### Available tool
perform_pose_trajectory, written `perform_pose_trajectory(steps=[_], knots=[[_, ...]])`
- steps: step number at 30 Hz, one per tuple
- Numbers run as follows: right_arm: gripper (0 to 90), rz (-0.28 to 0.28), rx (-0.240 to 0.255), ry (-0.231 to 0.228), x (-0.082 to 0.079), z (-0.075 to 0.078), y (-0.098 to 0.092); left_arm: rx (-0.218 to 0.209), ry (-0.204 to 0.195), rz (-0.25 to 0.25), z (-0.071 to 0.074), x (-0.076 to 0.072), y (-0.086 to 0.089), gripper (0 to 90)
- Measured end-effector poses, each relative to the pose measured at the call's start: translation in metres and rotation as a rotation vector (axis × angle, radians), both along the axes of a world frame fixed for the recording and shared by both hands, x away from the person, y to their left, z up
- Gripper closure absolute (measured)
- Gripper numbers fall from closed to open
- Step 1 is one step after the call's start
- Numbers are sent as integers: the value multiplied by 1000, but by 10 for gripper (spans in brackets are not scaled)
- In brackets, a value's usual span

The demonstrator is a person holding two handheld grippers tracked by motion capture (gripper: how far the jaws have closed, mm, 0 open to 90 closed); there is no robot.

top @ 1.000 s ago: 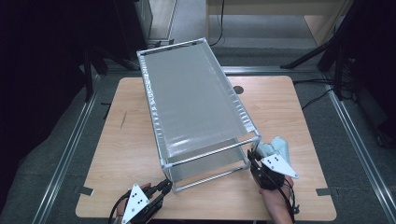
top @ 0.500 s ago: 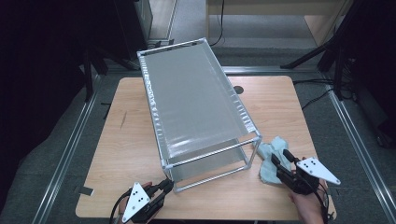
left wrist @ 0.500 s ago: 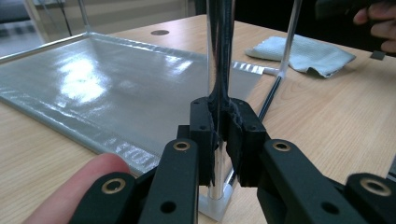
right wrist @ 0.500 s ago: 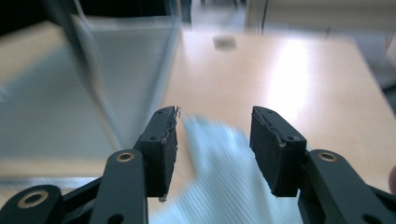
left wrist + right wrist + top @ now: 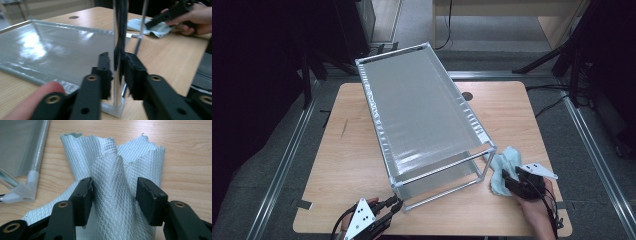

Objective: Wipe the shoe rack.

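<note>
1. The cloth [image 5: 117, 195] lies crumpled on the table [image 5: 352, 150], just beside the near right corner post of the metal rack [image 5: 422, 115]; in the high view the cloth [image 5: 504, 167] touches or nearly touches that corner.
2. It is pale blue-grey with a fine diamond-quilted weave and wavy stitched edges, and one fold stands up in a ridge.
3. The right gripper [image 5: 113, 192] straddles that ridge. Its jaws stand spread and have just been opening; the left pad touches the fold, the right pad stands clear of it, so the cloth sits between them unpinched.
4. To do this step well, I judge the right gripper should close squarely on the raised ridge, taking enough layers that the cloth does not slip out when lifted, and keep clear of the rack's plastic corner joint [image 5: 25, 190].
5. The left gripper [image 5: 116, 72] is at the rack's near left post [image 5: 117, 45]. Its jaws have just eased open slightly; the pads flank the shiny post very closely, and whether they press it I cannot tell.
6. That hand should hold the rack steady so it does not slide toward the cloth.
</note>
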State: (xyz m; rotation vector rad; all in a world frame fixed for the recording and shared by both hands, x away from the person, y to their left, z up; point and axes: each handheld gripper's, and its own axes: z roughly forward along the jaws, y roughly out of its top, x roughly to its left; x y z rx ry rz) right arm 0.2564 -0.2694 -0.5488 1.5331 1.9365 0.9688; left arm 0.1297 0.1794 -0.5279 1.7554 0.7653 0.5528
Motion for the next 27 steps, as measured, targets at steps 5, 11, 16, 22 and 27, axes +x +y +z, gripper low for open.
perform_pose_trajectory(steps=[5, 11, 16, 22, 27], knots=[[543, -4, -67, 20, 0, 1, 8, 2, 8, 6, -3, -1, -8, 705], [827, 78, -75, 12, -10, 1, 13, 10, 11, 32, -2, 0, -8, 811], [830, 201, 8, -36, -19, 6, 19, 11, 14, 22, -2, 1, -6, 812], [831, 267, 81, -223, -37, 47, 38, 11, 20, 24, -3, 0, -5, 811], [829, 241, 121, -406, -57, 85, 44, 11, 22, 25, -3, 0, -4, 811]])
